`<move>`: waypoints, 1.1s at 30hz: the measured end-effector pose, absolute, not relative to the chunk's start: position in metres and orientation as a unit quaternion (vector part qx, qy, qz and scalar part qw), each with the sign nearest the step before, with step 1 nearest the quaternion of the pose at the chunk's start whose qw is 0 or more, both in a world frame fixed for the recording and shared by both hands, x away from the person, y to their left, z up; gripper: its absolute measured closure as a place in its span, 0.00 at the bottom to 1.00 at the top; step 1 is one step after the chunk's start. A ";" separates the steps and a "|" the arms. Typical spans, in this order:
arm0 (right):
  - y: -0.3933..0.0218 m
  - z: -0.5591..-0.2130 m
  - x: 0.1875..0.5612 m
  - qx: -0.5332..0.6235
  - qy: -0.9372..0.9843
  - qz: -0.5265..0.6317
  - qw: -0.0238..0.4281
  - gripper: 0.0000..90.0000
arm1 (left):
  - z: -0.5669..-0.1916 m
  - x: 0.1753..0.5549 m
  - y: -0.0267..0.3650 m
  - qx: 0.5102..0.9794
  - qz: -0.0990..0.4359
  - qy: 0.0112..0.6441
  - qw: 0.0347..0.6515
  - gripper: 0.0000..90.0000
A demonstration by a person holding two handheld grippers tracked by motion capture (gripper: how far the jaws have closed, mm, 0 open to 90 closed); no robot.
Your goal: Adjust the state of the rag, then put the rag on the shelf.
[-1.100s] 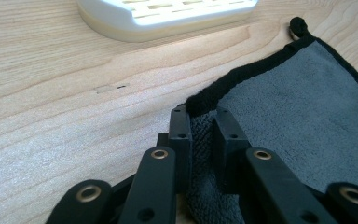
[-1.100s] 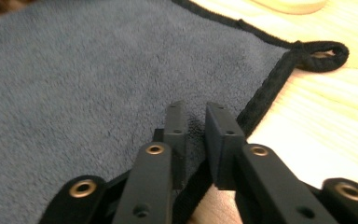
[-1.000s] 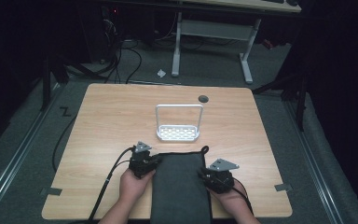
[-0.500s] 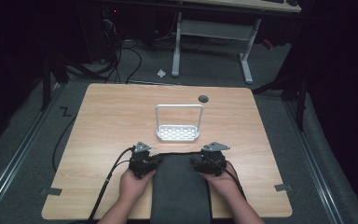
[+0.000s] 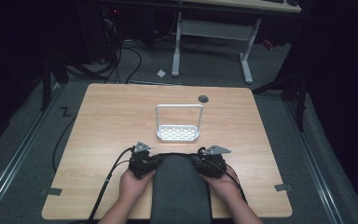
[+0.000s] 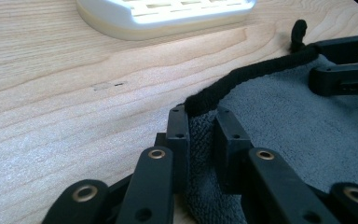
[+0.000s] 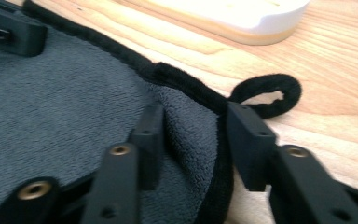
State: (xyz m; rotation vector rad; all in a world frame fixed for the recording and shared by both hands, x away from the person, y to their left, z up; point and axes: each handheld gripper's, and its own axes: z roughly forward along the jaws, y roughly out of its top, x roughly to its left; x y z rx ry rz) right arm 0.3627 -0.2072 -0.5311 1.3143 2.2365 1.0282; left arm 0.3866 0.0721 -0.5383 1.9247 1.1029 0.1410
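A dark grey towel [image 5: 179,186] with a black hem lies at the table's near edge and hangs over the front. My left gripper [image 5: 153,160] is shut on its far left corner; in the left gripper view the jaws [image 6: 200,126] pinch the cloth [image 6: 289,116] under the hem. My right gripper [image 5: 205,161] is at the far right corner. Its jaws [image 7: 198,126] have just been closing and stand apart, with a rucked fold of towel [image 7: 51,93] between them. The hanging loop [image 7: 265,95] lies just beyond.
A white slotted rack [image 5: 178,133] with a tall wire handle stands just beyond the towel, mid-table. A dark round hole [image 5: 203,98] sits near the table's far edge. Black cables trail off the left side. A desk frame [image 5: 212,32] stands on the floor behind.
The right hand has moved forward and left from beside the towel onto its far right corner. The left hand and its grip stayed put.
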 end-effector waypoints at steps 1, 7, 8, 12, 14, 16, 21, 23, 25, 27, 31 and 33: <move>-0.207 -0.531 0.362 0.461 0.790 0.364 0.173 0.71 | -0.538 0.387 0.072 0.776 0.056 0.445 0.444 0.86; -0.203 -0.531 0.359 0.461 0.791 0.367 0.165 0.84 | -0.538 0.386 0.072 0.777 0.057 0.444 0.443 0.87; -0.203 -0.531 0.358 0.460 0.791 0.369 0.164 0.85 | -0.538 0.386 0.072 0.777 0.057 0.444 0.443 0.87; -0.201 -0.531 0.357 0.454 0.794 0.366 0.170 0.86 | -0.538 0.387 0.073 0.773 0.053 0.450 0.444 0.87; -0.200 -0.530 0.357 0.451 0.796 0.365 0.175 0.86 | -0.538 0.386 0.073 0.775 0.059 0.448 0.443 0.87; -0.200 -0.528 0.356 0.450 0.794 0.368 0.178 0.86 | -0.537 0.386 0.073 0.774 0.060 0.446 0.445 0.88; -0.200 -0.524 0.353 0.447 0.789 0.380 0.183 0.86 | -0.535 0.383 0.075 0.770 0.069 0.440 0.457 0.90; -0.201 -0.521 0.351 0.445 0.786 0.386 0.189 0.86 | -0.533 0.382 0.075 0.768 0.074 0.439 0.460 0.90; -0.201 -0.517 0.349 0.443 0.782 0.393 0.193 0.86 | -0.531 0.381 0.076 0.765 0.076 0.439 0.464 0.90; -0.201 -0.515 0.347 0.440 0.780 0.399 0.199 0.86 | -0.528 0.379 0.076 0.760 0.083 0.438 0.472 0.90; -0.202 -0.509 0.346 0.439 0.772 0.411 0.203 0.86 | -0.522 0.377 0.077 0.751 0.088 0.436 0.488 0.91; -0.202 -0.507 0.346 0.435 0.771 0.415 0.209 0.86 | -0.519 0.376 0.079 0.750 0.091 0.434 0.492 0.91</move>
